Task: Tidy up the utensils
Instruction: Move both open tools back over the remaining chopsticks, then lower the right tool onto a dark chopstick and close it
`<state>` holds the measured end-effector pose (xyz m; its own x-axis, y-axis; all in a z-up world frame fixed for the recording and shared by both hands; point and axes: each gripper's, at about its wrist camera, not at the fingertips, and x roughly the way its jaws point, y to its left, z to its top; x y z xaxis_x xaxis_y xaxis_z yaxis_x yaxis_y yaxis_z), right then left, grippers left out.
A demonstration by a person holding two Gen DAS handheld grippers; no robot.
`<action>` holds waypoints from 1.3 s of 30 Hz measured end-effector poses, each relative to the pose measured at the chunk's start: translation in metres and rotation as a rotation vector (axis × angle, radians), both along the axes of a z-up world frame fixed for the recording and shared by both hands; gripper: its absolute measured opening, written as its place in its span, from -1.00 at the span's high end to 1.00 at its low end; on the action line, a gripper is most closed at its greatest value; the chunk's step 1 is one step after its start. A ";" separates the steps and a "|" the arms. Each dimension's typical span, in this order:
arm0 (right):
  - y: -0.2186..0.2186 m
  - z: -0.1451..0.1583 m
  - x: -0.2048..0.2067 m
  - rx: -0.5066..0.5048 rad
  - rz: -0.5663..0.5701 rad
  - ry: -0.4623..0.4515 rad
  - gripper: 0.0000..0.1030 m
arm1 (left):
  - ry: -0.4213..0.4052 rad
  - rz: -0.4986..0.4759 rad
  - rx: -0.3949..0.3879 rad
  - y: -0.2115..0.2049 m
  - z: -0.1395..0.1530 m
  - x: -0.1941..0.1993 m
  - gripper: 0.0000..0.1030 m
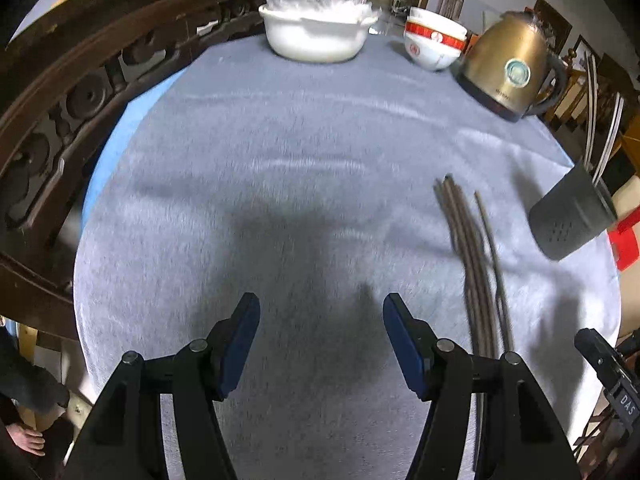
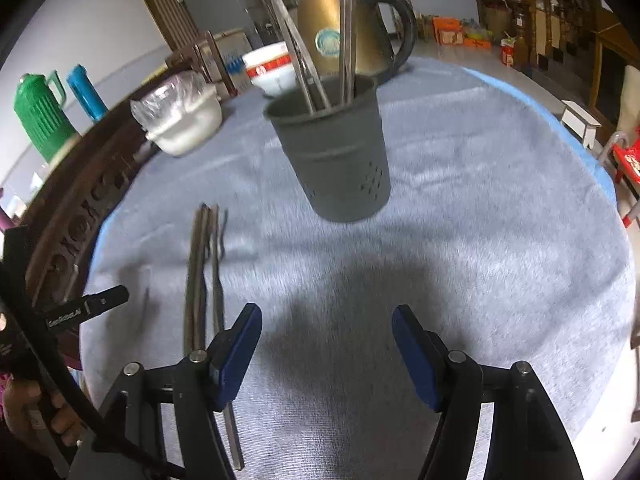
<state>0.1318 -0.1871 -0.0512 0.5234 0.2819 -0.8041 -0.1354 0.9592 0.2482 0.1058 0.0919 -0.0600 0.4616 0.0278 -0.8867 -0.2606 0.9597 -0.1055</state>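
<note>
Left wrist view: the left claw (image 1: pixel 321 344) stood wide open with nothing between its blue pads, hovering over the bench covered in a grey-blue cloth (image 1: pixel 280 152). The bundle of thin brown-metal chopsticks (image 1: pixel 474 264) lay flat on the cloth to the claw's right, running past its right finger. The dark grey perforated cylindrical utensil holder (image 1: pixel 570 216) stood near the bench's right edge, beyond the chopsticks. At the far side: a white lidded casserole dish under clear plastic (image 1: pixel 316 34), stacked white-and-red bowls (image 1: pixel 434 46), a gold electric kettle (image 1: pixel 508 68).

Right wrist view: the right claw (image 2: pixel 326 354) was likewise wide open and empty — over bare cloth. The holder (image 2: pixel 340 160) stood straight ahead, upright, several long utensils (image 2: pixel 347 36) already in it. The loose chopsticks (image 2: pixel 200 280) lay left of the claw, passing under its left finger. Motion blur throughout.
</note>
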 end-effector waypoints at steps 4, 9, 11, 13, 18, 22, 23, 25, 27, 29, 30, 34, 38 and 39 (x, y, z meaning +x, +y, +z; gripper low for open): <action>0.002 -0.008 0.002 -0.036 0.000 0.031 -0.39 | 0.026 -0.011 -0.001 -0.005 -0.009 -0.001 -0.26; 0.001 -0.018 0.003 -0.057 -0.011 0.060 -0.39 | 0.035 -0.028 0.031 -0.014 -0.013 -0.004 -0.29; 0.000 -0.022 0.004 -0.060 -0.016 0.071 -0.39 | 0.034 -0.041 0.050 -0.018 -0.014 -0.003 -0.32; 0.000 -0.021 0.003 -0.067 -0.013 0.065 -0.39 | 0.031 -0.053 0.068 -0.022 -0.015 -0.003 -0.37; 0.004 -0.023 0.004 -0.093 -0.005 0.062 -0.39 | 0.026 -0.060 0.108 -0.029 -0.018 -0.006 -0.56; 0.011 -0.025 0.005 -0.137 0.013 0.056 -0.39 | 0.025 -0.048 0.111 -0.027 -0.019 -0.006 -0.70; 0.014 -0.025 0.005 -0.157 0.021 0.056 -0.40 | 0.024 -0.046 0.113 -0.027 -0.019 -0.006 -0.72; 0.020 -0.027 0.006 -0.198 0.038 0.061 -0.41 | 0.020 -0.037 0.115 -0.024 -0.020 -0.010 -0.81; 0.024 -0.026 0.008 -0.201 0.054 0.078 -0.40 | 0.014 -0.033 0.116 -0.023 -0.020 -0.010 -0.85; 0.030 -0.020 0.011 -0.135 0.092 0.093 -0.39 | 0.008 -0.029 0.117 -0.023 -0.020 -0.011 -0.87; 0.036 -0.015 0.013 -0.129 0.116 0.086 -0.35 | 0.006 -0.027 0.119 -0.023 -0.021 -0.011 -0.89; 0.064 -0.003 0.028 -0.064 0.207 0.104 0.17 | -0.003 -0.032 0.120 -0.023 -0.021 -0.015 -0.91; 0.093 -0.005 0.044 -0.075 0.274 0.126 0.27 | -0.007 -0.043 0.119 -0.022 -0.022 -0.013 -0.91; 0.101 -0.008 0.050 -0.074 0.287 0.151 0.29 | -0.009 -0.044 0.119 -0.022 -0.023 -0.013 -0.92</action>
<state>0.1813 -0.0864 -0.0597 0.3042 0.3385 -0.8904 -0.3695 0.9035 0.2173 0.0925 0.0699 -0.0827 0.4726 0.1125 -0.8741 -0.2179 0.9759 0.0078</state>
